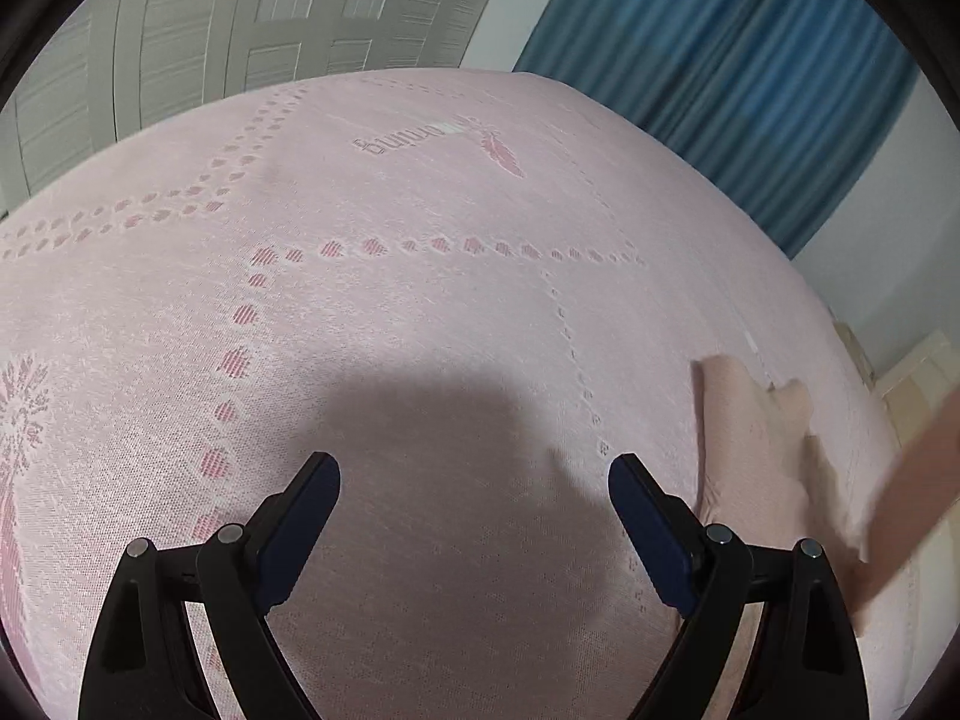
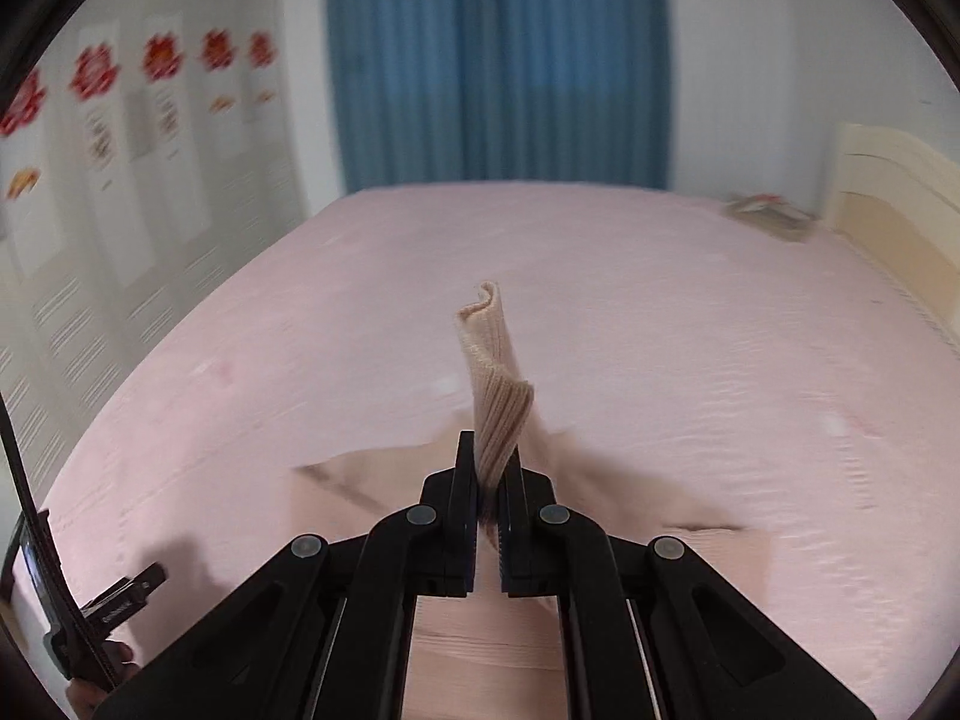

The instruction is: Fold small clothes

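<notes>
A small beige ribbed knit garment (image 2: 498,414) lies on the pink bed. My right gripper (image 2: 489,468) is shut on a ribbed cuff of it, and the cuff sticks up past the fingertips while the rest spreads blurred below. My left gripper (image 1: 474,486) is open and empty, low over the bare pink bedspread (image 1: 420,276). The garment (image 1: 750,450) shows to its right in the left wrist view. The left gripper also shows at the lower left edge of the right wrist view (image 2: 114,606).
The bedspread (image 2: 660,312) has a pink dotted pattern and a feather logo (image 1: 501,153). A blue curtain (image 2: 498,60) hangs beyond the bed. A cream headboard (image 2: 900,210) stands at the right, with a book or packet (image 2: 771,213) on the bed near it.
</notes>
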Available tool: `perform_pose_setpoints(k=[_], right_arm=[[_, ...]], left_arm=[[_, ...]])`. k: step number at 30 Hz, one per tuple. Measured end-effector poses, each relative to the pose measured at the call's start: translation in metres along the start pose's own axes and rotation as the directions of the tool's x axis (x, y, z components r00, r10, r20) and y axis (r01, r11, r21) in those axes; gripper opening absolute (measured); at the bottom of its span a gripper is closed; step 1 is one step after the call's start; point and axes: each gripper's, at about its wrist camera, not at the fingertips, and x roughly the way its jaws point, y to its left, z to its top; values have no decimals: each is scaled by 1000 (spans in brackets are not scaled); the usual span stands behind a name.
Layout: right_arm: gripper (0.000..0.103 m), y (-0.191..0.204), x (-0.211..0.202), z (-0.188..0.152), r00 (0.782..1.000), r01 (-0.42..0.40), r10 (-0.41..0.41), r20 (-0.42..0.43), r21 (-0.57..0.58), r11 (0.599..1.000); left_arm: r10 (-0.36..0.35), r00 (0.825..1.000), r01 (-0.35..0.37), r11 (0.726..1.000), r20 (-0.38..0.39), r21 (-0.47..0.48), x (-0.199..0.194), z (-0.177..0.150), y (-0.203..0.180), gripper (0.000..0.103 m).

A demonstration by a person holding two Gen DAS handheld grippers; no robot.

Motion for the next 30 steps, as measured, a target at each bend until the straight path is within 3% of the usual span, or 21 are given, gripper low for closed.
perform_pose_setpoints(k=[4,7,9,12,14,23,26,30], right_arm=[[5,39,51,-19,995,-43,41,-90,-17,999],[11,45,89,-39,968,-135,130,-213,-10,991],[22,51,94,-58,948,-181,170,-268,-19,983],[36,40,81,-69,954,-189,171,-245,-52,981],[48,21,66,-72,966,-170,154,-210,-63,983],[51,-121,29,-100,983,-36,39,-179,18,999],[51,-159,25,-117,983,27,-23,-179,17,999],[51,-192,17,-139,990,47,-41,-138,39,998]], left_arm=[[-36,999,35,999,-27,-29,4,3,2,91],[-41,999,40,999,-34,-9,8,2,-6,91],[-43,998,44,999,-37,8,12,1,-14,91],[-55,998,57,997,-41,44,14,-2,-30,91],[-58,997,61,995,-40,74,15,-4,-44,91],[-121,991,129,975,-54,181,27,-18,-115,90],[-130,990,141,959,-61,247,32,-30,-140,81],[-130,989,146,928,-70,344,37,-40,-165,59]])
